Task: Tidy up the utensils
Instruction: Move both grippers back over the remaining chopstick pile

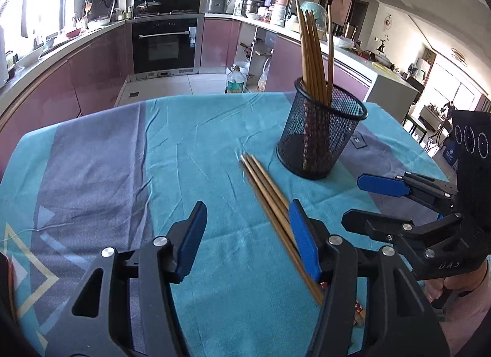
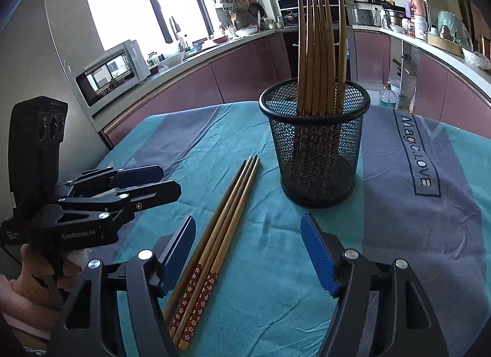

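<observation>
On tablecloth (image 2: pixel 399 219): "Magic.LOVE" label (image 2: pixel 419 154)

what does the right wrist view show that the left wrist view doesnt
Only the right wrist view shows the red flower-patterned ends of the loose chopsticks, the "Magic.LOVE" print on the cloth, and a microwave. Only the left wrist view shows the black built-in oven and a clear plastic bottle on the floor. Both show the black mesh holder of upright chopsticks, three loose wooden chopsticks on the teal cloth, and both grippers open, the left gripper and the right gripper.
</observation>
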`<state>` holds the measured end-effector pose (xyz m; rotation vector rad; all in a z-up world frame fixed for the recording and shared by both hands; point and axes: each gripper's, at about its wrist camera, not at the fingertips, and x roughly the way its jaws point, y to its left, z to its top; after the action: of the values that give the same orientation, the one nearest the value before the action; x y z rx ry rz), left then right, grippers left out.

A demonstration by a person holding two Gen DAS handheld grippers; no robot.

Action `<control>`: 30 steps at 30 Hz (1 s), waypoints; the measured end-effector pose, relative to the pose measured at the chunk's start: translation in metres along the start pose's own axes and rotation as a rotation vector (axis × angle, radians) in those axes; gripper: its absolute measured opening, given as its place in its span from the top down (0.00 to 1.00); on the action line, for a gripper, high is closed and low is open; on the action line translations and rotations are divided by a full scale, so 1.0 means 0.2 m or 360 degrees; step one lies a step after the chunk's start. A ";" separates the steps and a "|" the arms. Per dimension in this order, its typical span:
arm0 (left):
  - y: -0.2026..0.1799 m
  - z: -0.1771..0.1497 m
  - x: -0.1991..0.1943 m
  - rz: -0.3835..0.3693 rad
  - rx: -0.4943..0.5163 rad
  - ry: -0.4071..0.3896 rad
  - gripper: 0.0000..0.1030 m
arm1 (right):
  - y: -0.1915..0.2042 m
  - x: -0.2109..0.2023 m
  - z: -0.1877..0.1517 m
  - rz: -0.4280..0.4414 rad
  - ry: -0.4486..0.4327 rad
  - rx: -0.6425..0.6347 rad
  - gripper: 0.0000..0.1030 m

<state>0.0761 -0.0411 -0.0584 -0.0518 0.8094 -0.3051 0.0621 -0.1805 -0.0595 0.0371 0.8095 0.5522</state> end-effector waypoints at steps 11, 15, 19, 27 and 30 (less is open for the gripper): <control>-0.10 -0.10 0.17 -0.0023 0.0083 0.0164 0.46 | -0.03 0.03 -0.04 -0.0014 0.0039 0.0063 0.34; -0.11 -0.12 0.20 -0.0002 0.0101 0.0186 0.46 | -0.03 0.03 -0.05 -0.0012 0.0045 0.0059 0.34; -0.12 -0.13 0.20 0.0005 0.0108 0.0185 0.46 | -0.03 0.04 -0.05 -0.0019 0.0052 0.0042 0.34; -0.13 -0.13 0.19 0.0050 0.0139 0.0185 0.47 | -0.01 0.06 -0.04 -0.0034 0.0059 0.0034 0.36; -0.13 -0.12 0.19 0.0050 0.0146 0.0184 0.47 | -0.02 0.06 -0.03 -0.0041 0.0057 0.0040 0.36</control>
<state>0.0769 -0.0752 -0.0982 0.0650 0.9093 -0.3176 0.0660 -0.1786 -0.0724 0.0401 0.8510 0.5192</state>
